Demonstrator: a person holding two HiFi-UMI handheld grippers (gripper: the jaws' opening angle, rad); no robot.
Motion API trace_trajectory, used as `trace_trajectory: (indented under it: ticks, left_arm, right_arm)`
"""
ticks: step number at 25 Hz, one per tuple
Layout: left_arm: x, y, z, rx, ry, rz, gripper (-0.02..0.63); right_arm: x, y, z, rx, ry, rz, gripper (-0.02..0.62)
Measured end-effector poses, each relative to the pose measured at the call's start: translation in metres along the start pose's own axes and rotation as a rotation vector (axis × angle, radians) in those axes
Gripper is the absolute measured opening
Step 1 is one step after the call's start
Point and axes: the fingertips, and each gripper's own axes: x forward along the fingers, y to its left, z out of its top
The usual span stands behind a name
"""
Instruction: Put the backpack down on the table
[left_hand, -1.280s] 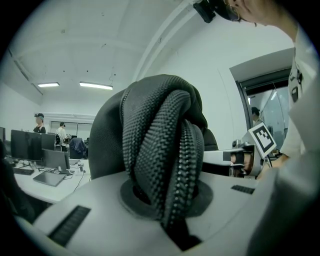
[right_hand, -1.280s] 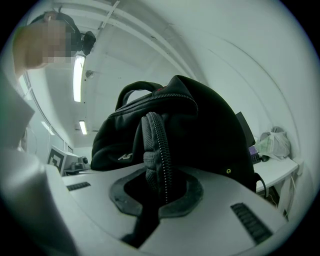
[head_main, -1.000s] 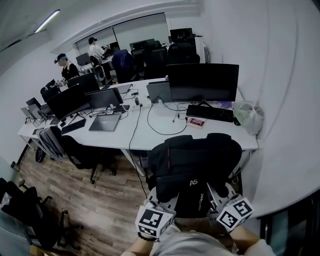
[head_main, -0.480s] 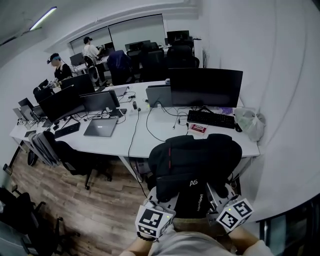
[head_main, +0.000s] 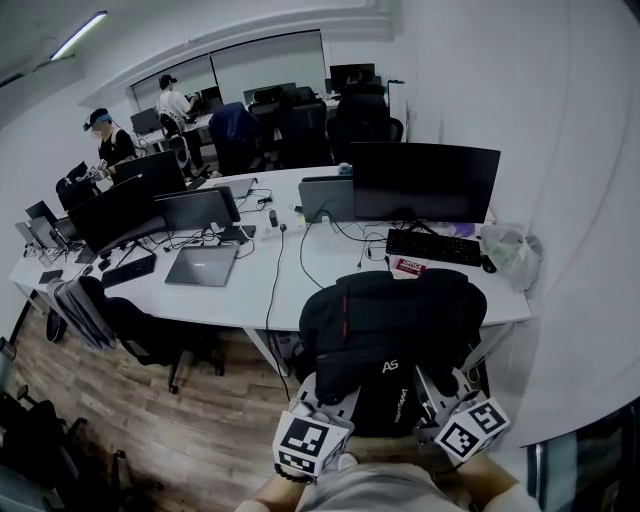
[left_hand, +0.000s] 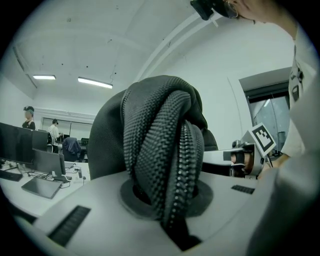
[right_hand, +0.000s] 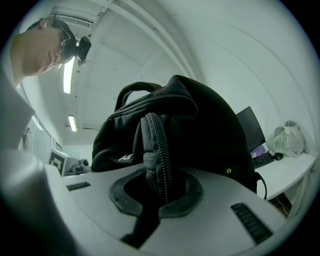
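Note:
A black backpack (head_main: 390, 325) hangs in the air between my two grippers, just short of the white table's near edge (head_main: 330, 285). My left gripper (head_main: 335, 395) is shut on a zippered fold of the backpack (left_hand: 165, 165) on its left side. My right gripper (head_main: 430, 385) is shut on a zippered seam of the backpack (right_hand: 155, 150) on its right side. Both grippers point level toward the table. The backpack's bulk hides the fingertips in the head view.
On the table stand a dark monitor (head_main: 425, 182), a keyboard (head_main: 435, 247), a red-and-white box (head_main: 408, 267), a laptop (head_main: 202, 265), cables and a plastic bag (head_main: 512, 252). An office chair (head_main: 135, 325) stands to the left. Two people (head_main: 105, 145) work at far desks.
I have carried the backpack forward toward the table; the table and monitor sit closer and lower in view. Both grips are unchanged.

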Motion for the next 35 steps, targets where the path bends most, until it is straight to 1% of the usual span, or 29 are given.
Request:
trace_trajectory:
  ticks: [3, 6, 10, 17, 25, 31, 35]
  left_arm:
    - [-0.002, 0.022, -0.003, -0.005, 0.005, 0.007, 0.026]
    - [-0.005, 0.036, 0.001, -0.009, 0.004, 0.010, 0.026]
    - [-0.009, 0.056, 0.003, -0.023, -0.001, 0.034, 0.026]
    - [0.005, 0.086, 0.001, -0.035, 0.017, 0.080, 0.026]
    - [0.045, 0.119, -0.006, -0.024, 0.036, 0.115, 0.026]
    - [0.103, 0.154, -0.001, -0.026, 0.054, 0.143, 0.026]
    - [0.140, 0.173, 0.004, -0.021, 0.050, 0.165, 0.026]
  right_arm:
    - [0.021, 0.006, -0.006, 0.009, 0.012, 0.005, 0.026]
    - [0.035, 0.012, -0.007, 0.022, 0.017, 0.002, 0.026]
    - [0.056, 0.019, -0.007, 0.021, 0.033, 0.020, 0.026]
    - [0.092, 0.008, -0.010, 0.029, 0.059, 0.049, 0.026]
    - [0.136, -0.028, -0.011, 0.049, 0.069, 0.088, 0.026]
    - [0.186, -0.077, 0.004, 0.056, 0.082, 0.122, 0.026]
    - [0.215, -0.107, 0.016, 0.058, 0.077, 0.149, 0.026]
